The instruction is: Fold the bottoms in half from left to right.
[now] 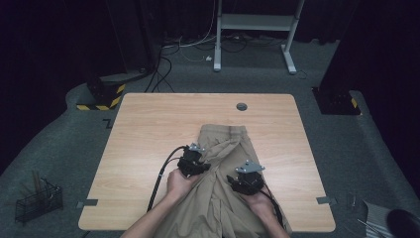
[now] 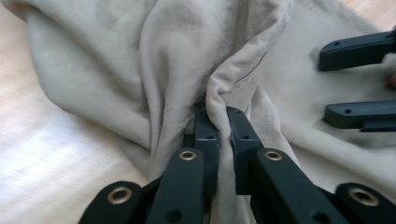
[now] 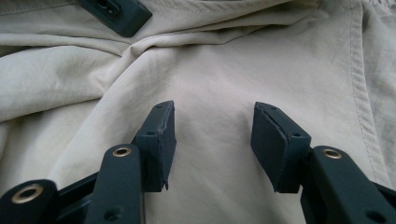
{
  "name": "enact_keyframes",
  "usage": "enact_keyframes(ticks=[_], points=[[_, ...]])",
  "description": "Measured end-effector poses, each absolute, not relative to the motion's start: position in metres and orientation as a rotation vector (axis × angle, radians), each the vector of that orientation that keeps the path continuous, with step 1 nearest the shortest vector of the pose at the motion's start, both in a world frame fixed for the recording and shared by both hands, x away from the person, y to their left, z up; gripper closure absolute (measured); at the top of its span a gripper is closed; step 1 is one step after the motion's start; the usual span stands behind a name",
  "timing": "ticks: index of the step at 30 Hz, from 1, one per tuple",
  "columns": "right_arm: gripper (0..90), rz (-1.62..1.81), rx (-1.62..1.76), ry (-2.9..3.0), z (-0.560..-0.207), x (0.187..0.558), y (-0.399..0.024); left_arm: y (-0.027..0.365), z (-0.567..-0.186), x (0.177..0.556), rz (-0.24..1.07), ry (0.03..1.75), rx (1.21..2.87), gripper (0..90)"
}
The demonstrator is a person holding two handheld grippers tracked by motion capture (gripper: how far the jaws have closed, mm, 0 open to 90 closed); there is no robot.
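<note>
A tan pair of trousers [image 1: 225, 148] lies crumpled on the wooden table [image 1: 143, 134], running from the middle toward the front edge. My left gripper [image 1: 194, 161] sits at the cloth's left side. In the left gripper view its jaws pinch a raised fold of the trousers [image 2: 219, 93], so the left gripper [image 2: 219, 123] is shut on the cloth. My right gripper [image 1: 246, 179] rests over the garment to the right. In the right gripper view the right gripper [image 3: 212, 140] stands open above flat trousers [image 3: 215, 79], its pads apart with no fold between them.
A round grommet hole [image 1: 241, 106] sits near the table's far edge. A wire basket [image 1: 38, 201] stands on the floor at the left, and a white frame [image 1: 255, 29] stands beyond the table. Bare wood lies to both sides of the trousers.
</note>
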State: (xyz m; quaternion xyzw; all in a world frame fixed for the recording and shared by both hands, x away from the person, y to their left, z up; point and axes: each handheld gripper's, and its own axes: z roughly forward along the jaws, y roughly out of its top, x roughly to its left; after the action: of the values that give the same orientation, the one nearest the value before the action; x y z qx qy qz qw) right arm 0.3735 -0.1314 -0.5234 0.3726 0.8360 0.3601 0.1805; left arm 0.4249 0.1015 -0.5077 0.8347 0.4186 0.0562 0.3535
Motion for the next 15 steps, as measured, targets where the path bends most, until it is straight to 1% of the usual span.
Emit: enact_keyframes(ticks=[7,15], points=[[49.5,1.015,1.062,2.356,-0.523,0.392,-0.118,0.111,-0.506,0.447,0.182,1.143,2.158,87.1],[48.6,0.994,1.081,2.356,-0.522,0.424,-0.095,0.128,-0.503,0.476,0.244,1.224,2.170,87.3]])
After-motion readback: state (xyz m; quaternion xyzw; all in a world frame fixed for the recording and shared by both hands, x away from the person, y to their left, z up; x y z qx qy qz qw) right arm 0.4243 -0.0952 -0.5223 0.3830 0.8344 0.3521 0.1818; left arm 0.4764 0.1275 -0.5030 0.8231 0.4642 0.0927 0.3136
